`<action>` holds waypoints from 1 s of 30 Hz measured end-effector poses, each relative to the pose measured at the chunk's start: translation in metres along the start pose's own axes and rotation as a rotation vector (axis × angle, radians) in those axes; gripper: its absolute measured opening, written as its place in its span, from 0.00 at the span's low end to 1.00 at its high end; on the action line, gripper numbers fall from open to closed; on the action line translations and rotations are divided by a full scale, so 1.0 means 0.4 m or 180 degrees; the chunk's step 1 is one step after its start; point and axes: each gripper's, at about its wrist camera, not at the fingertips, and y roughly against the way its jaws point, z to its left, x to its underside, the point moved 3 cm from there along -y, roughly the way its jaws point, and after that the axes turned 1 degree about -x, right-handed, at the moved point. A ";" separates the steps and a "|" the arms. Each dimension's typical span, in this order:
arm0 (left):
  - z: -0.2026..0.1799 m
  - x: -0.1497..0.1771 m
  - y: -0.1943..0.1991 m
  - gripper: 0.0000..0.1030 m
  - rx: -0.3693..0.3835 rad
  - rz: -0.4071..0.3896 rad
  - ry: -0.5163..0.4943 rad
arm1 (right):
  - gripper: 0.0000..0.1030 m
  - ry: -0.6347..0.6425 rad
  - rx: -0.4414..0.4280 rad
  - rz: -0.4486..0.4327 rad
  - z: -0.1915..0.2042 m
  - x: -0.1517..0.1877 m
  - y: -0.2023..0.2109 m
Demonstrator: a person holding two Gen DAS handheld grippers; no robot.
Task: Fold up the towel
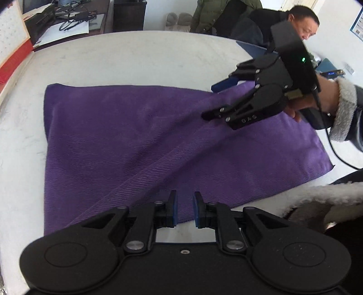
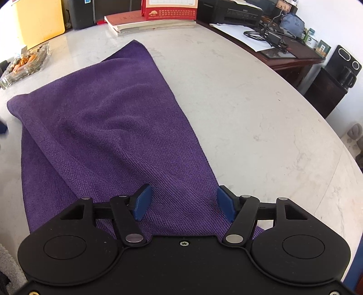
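Desk [image 2: 249, 109]: a pale, marble-like top with faint grey veining and a rounded far edge; scuffed in places.
Towel [image 1: 118, 140]: purple, ribbed weave, spread over the middle of the desk, apparently doubled over itself; one diagonal ridge runs across it from the near edge toward the far right corner.
Left gripper [image 1: 185, 210]: low over the near edge of the towel; its jaws stand a narrow gap apart with cloth showing below the gap — nothing is pinched between the blue pads [image 1: 197, 211].
Right gripper [image 2: 185, 202]: over the towel's right side near its edge, jaws spread wide, the cloth lying under and between them without being clamped. In the left wrist view it [image 1: 213, 102] hangs above the far right part of the towel, held by a hand [image 1: 301, 106] in a fleece-cuffed sleeve [image 1: 342, 113].
Far edge of the desk: a stack of books [image 2: 147, 22] with a red calendar stand [image 2: 169, 10] on them; a clear dish of snacks [image 2: 25, 63] toward the left corner.
Room: a dark wooden side desk [image 2: 295, 56] with a black printer [image 2: 236, 11], papers and tangled cables — a seated person [image 1: 283, 27] in dark clothes beyond the desk's far side.
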 end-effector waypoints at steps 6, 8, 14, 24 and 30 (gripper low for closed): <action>0.035 0.024 -0.053 0.13 -0.0090 -0.0002 0.0210 | 0.62 0.0033 0.0058 0.0049 0.009 -0.009 -0.004; 0.038 0.035 -0.051 0.13 -0.0069 -0.0016 0.0302 | 0.62 0.0040 0.0077 0.0053 0.012 -0.010 -0.004; 0.045 0.068 -0.047 0.13 0.0142 0.0056 0.0699 | 0.62 0.0022 0.0088 0.0051 0.012 -0.008 -0.004; -0.006 0.103 -0.022 0.13 0.0206 0.0156 0.0628 | 0.65 0.0046 0.0117 0.0038 0.011 -0.009 -0.002; -0.010 0.115 -0.022 0.13 0.0238 0.0161 0.0677 | 0.73 -0.0032 0.0189 0.0045 0.007 -0.009 -0.004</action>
